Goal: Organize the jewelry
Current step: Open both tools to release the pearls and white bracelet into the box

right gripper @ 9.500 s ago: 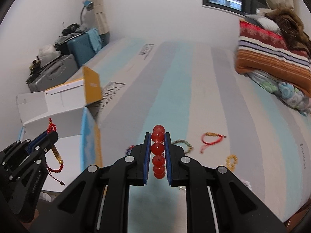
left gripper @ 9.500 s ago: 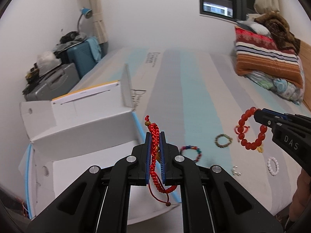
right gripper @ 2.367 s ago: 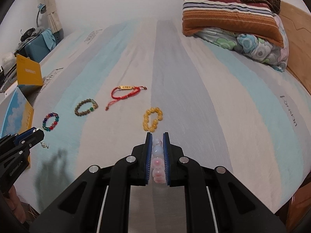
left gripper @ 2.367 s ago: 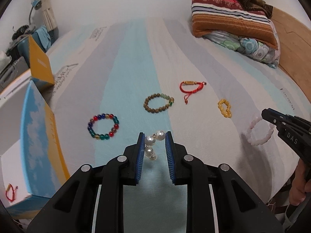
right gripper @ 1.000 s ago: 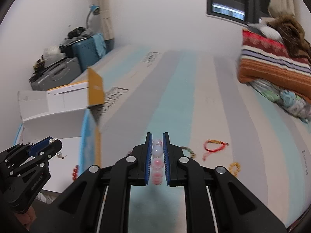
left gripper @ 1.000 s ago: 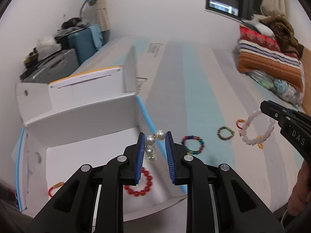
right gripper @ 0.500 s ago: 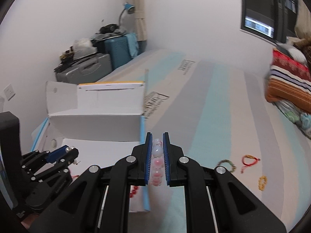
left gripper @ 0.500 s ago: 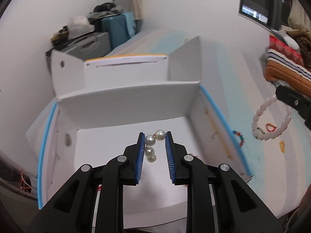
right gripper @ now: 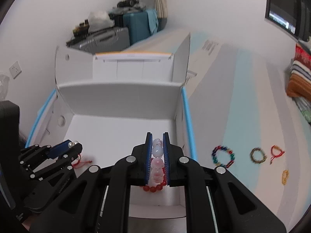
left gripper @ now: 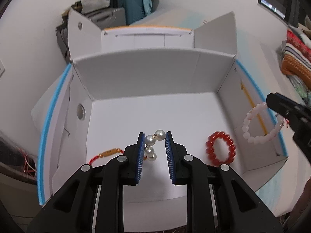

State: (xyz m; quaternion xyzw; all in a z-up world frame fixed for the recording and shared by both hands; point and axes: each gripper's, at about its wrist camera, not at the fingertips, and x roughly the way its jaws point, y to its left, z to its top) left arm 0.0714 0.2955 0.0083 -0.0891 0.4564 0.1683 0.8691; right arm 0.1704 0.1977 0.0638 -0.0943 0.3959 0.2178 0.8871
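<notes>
My left gripper (left gripper: 155,136) is shut on a pearl piece (left gripper: 152,144) and holds it over the open white box (left gripper: 151,77); it shows at the left in the right wrist view (right gripper: 74,145). My right gripper (right gripper: 157,138) is shut on a pale pink bead bracelet (right gripper: 157,161) above the box's right side; the bracelet (left gripper: 260,126) hangs from it in the left wrist view. On the box floor lie a red bead bracelet (left gripper: 220,147) and a red cord bracelet (left gripper: 108,153).
On the striped bed to the right of the box lie a multicoloured bead bracelet (right gripper: 223,156), a brown-green bead bracelet (right gripper: 258,154), a red cord bracelet (right gripper: 277,152) and a yellow bead bracelet (right gripper: 285,176). Suitcases (right gripper: 124,31) stand behind the box. Folded blankets (right gripper: 300,77) lie far right.
Both grippers have moved left from the bed to above the box's inside, each still holding its piece. The box floor with the two bracelets now fills the view.
</notes>
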